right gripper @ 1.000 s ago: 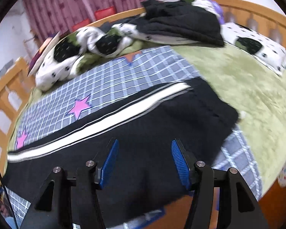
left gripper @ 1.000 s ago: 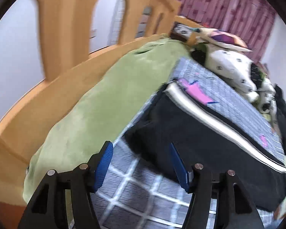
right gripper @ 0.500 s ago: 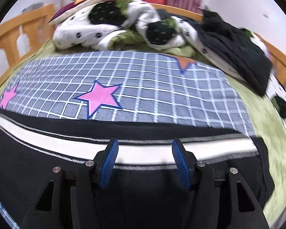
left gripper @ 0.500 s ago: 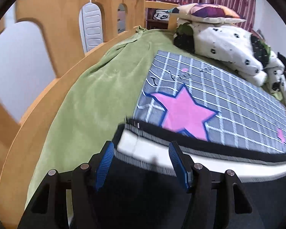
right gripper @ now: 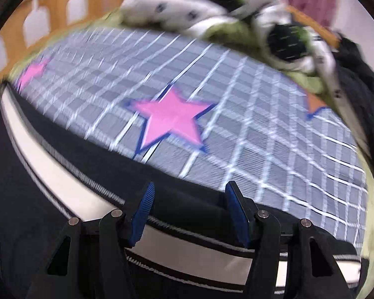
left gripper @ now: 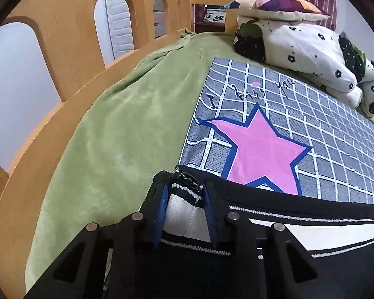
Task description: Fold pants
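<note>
While my left hand-held gripper [left gripper: 185, 205] is closing on the pants [left gripper: 299, 261] corner and my right hand-held gripper [right gripper: 188, 211] stands spread over the edge, an uneven lift risks skewing the fold.

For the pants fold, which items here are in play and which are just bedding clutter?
In play: black pants, white-striped; left gripper closing on their end; right gripper open over the stripe.

Lying about: star-print grid blanket, green blanket, spotted duvet, pillow.
</note>
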A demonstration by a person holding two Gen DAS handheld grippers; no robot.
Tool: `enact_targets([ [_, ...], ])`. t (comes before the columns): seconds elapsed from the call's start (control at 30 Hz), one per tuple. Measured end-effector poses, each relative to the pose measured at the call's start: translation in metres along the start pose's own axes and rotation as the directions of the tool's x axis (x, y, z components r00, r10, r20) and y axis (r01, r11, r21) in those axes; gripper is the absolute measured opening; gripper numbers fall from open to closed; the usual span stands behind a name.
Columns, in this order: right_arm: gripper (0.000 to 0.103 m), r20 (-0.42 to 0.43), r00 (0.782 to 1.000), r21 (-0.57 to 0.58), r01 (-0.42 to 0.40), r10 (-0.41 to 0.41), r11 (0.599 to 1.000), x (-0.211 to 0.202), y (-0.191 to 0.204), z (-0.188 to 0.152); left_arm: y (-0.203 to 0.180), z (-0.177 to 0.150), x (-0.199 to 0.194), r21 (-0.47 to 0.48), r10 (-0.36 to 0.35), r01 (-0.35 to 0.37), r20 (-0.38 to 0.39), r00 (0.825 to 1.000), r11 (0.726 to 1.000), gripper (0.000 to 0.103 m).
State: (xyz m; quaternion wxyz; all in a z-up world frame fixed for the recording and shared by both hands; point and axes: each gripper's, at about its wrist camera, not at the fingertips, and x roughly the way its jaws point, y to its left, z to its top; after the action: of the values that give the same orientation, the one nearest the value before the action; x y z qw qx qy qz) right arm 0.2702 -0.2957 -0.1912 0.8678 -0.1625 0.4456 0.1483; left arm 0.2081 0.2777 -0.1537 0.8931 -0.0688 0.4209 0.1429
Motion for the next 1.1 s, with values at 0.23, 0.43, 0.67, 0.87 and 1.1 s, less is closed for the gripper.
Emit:
enact_targets([
  [0.23, 0.005, -0.044, 0.999, -0.076, -0.028, 0.025, 0.997, 0.005, 0.012, -0.002, 0.009, -0.001, -0.016, -0.035, -0.050, 0.052, 0.054, 0.997, 0.998, 0.022],
  [0.43, 0.004, 0.108, 0.994, 0.020, -0.033, 0.030, 0.999, -0.034, -0.001, 0.007, 0.015, 0.004, -0.020, -0.047, -0.062, 0.066, 0.080, 0.995, 0.997, 0.021],
  [0.67, 0.000, 0.077, 0.996, 0.162, 0.026, -0.039, 0.986, 0.027, -0.002, 0.003, 0.022, -0.005, 0.009, -0.109, -0.048, 0.049, 0.007, 0.999, 0.993, 0.021],
  [0.87, 0.036, 0.152, 0.988, 0.250, -0.074, 0.037, 0.965, -0.013, -0.031, -0.003, 0.022, -0.005, -0.008, -0.084, -0.078, 0.078, 0.005, 0.997, 0.993, 0.025],
  [1.1, 0.070, 0.076, 0.996, 0.102, -0.063, 0.055, 0.993, -0.016, -0.037, -0.011, 0.023, -0.006, -0.007, -0.141, -0.127, 0.127, 0.007, 0.992, 0.982, 0.048],
])
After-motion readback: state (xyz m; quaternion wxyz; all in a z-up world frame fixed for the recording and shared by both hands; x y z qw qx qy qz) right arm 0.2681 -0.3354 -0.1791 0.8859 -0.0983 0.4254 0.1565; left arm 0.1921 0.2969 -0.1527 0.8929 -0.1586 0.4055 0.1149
